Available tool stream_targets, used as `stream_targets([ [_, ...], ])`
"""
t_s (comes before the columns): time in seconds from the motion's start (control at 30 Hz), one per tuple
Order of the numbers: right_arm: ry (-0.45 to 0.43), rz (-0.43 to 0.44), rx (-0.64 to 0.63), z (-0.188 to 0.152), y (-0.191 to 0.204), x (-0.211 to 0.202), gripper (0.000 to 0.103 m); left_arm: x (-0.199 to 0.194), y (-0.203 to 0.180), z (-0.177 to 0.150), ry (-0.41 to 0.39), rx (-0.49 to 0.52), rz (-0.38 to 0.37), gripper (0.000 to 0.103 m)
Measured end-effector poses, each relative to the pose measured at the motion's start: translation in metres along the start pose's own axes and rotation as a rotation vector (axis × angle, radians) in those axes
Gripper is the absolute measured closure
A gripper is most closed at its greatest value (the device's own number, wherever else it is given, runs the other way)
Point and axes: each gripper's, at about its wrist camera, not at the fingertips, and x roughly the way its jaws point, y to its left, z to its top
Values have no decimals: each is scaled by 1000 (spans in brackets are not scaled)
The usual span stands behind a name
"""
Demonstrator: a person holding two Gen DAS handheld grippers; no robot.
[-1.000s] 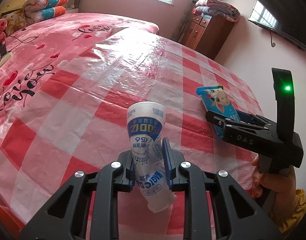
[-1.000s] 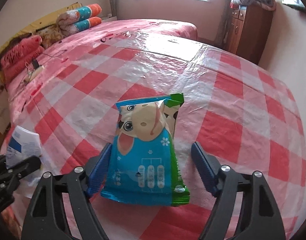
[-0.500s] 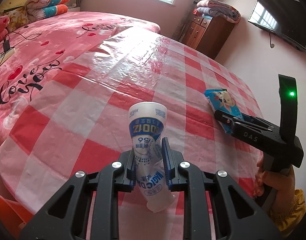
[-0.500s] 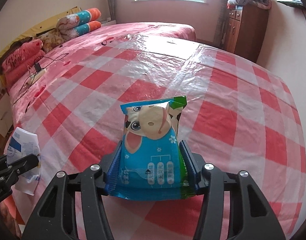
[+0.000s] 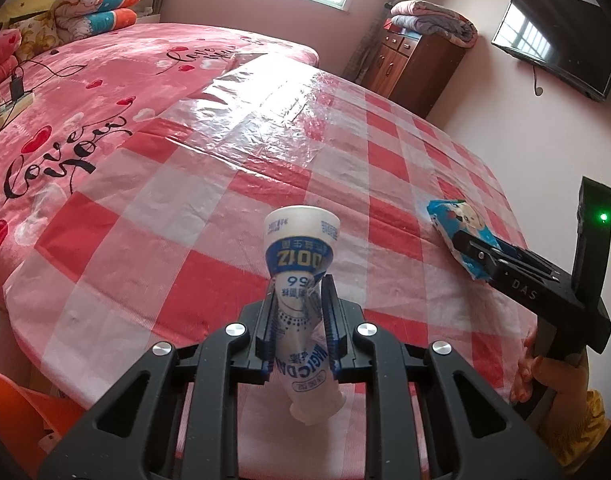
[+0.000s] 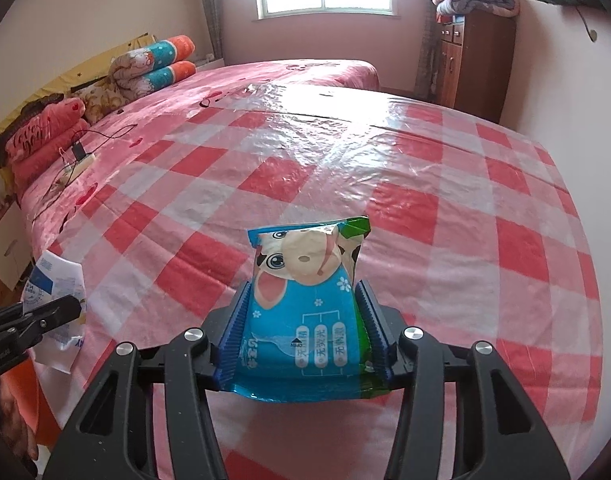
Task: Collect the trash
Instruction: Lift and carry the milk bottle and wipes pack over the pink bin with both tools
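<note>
A crushed white and blue paper cup [image 5: 301, 240] stands pinched between the pads of my left gripper [image 5: 297, 292], which is shut on it above the near edge of the red-checked table [image 5: 145, 208]. My right gripper [image 6: 303, 286] has a blue snack packet with a cartoon cow [image 6: 301, 320] between its jaws. The jaws are still closing, and the pads press on both sides of the packet. In the left wrist view the packet [image 5: 449, 220] and the right gripper [image 5: 471, 246] show at the right. In the right wrist view the cup [image 6: 57, 280] sits at the far left.
Beyond the table lies a pink bed [image 5: 105, 80] with rolled quilts [image 6: 157, 60] and a power strip with cables [image 6: 77, 160]. A wooden cabinet [image 6: 477, 64] stands by the far wall, with a TV [image 5: 557, 60] mounted to the right. An orange chair [image 5: 21, 420] is at the lower left.
The right jaws came in from wide apart onto the packet's sides. Both grippers drew back toward the table's near edge, carrying the cup and the packet with them.
</note>
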Motion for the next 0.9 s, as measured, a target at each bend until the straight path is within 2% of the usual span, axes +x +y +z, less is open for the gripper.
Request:
stream_targets([
  [0.47, -10, 34, 18, -20, 3, -26, 52, -19, -1, -8, -17, 0, -20, 81],
  [0.73, -9, 85, 24, -25, 14, -39, 54, -31, 3, -14, -30, -5, -27, 81],
  [0.9, -11, 86, -18, -30, 26, -43, 58, -38, 8, -19, -35, -13, -28, 81],
])
